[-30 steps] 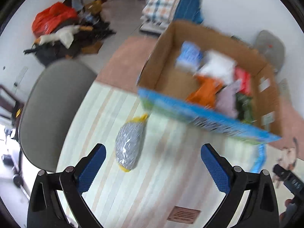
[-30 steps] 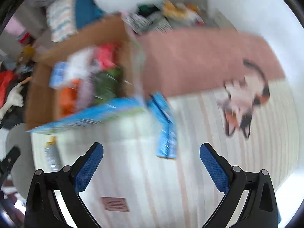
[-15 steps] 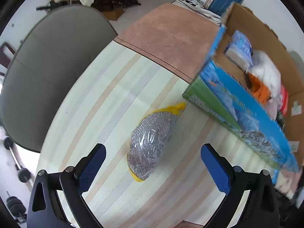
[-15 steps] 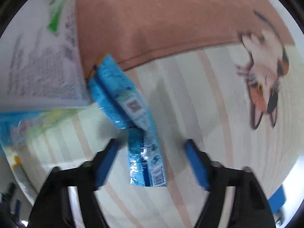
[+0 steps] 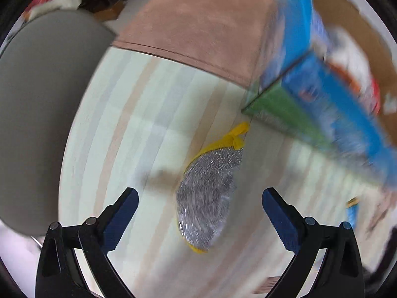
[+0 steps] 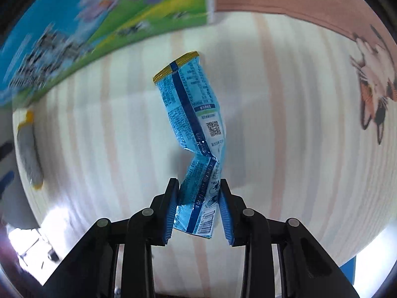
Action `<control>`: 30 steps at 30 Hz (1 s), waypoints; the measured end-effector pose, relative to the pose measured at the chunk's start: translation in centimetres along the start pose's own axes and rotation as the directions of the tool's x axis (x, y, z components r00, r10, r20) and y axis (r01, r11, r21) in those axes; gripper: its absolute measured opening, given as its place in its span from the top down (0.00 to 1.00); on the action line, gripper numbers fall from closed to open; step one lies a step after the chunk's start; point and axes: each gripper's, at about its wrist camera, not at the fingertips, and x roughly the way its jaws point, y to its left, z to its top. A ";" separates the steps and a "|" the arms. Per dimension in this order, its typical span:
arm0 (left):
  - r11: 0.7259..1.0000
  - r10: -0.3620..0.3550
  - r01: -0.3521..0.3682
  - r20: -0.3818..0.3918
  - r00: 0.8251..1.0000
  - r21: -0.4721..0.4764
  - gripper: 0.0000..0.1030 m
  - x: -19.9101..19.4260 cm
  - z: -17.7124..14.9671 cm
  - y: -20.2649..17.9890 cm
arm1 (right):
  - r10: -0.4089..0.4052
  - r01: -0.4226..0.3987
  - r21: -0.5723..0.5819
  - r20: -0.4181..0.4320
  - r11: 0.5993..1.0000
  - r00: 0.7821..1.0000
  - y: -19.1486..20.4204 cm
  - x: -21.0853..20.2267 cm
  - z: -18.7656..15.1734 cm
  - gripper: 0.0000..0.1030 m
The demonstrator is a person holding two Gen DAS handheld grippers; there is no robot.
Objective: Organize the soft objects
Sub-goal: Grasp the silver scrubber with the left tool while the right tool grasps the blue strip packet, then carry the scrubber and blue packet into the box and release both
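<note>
A silver-grey scouring pad with yellow trim lies on the striped tablecloth, between and just ahead of my open left gripper; it also shows at the left edge of the right wrist view. My right gripper is shut on the lower end of a blue snack packet, which stands up twisted from the cloth. The cardboard box with a blue and green printed side holds several soft things and stands at the right of the pad; it fills the upper left of the right wrist view.
A pink cloth band crosses the far side of the table. A grey chair seat is beyond the table's left edge. A cat picture is printed on the cloth at the right. Clutter lies on the floor far left.
My right gripper came down over the blue packet and shut on its lower end. My left gripper moved closer to the scouring pad, which now lies between its open fingers.
</note>
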 end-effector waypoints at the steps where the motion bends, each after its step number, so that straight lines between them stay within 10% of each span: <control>1: 0.999 0.015 -0.014 -0.016 1.000 0.029 0.09 0.8 0.1 -0.4 | 0.043 -0.043 0.020 -0.006 0.999 0.999 -0.4 0.1 -0.1 0.62; 4: 0.992 0.057 -0.050 -0.052 0.997 0.113 0.31 2.6 -0.3 -1.6 | 0.137 -0.138 0.055 0.010 0.989 0.990 -1.6 0.0 -0.1 0.32; 7: 0.989 0.050 -0.042 -0.049 0.998 0.139 0.49 2.1 -1.0 -2.1 | 0.117 -0.119 0.079 0.031 0.990 0.993 -2.2 -0.8 0.3 0.31; 14: 0.980 0.013 0.004 -0.082 0.997 0.199 0.51 1.4 -5.7 -4.9 | 0.049 -0.054 0.089 0.063 0.995 0.997 -1.8 -2.0 2.3 0.30; 20: 0.975 0.001 0.022 -0.100 0.995 0.221 0.51 1.6 -8.2 -7.3 | -0.104 0.103 0.026 0.074 0.994 0.992 0.6 -2.1 2.0 0.71; 30: 0.970 -0.008 0.024 -0.065 0.998 0.242 0.51 -0.8 -9.3 -10.6 | -0.117 0.118 -0.027 0.036 0.993 0.992 3.6 -0.9 0.2 0.82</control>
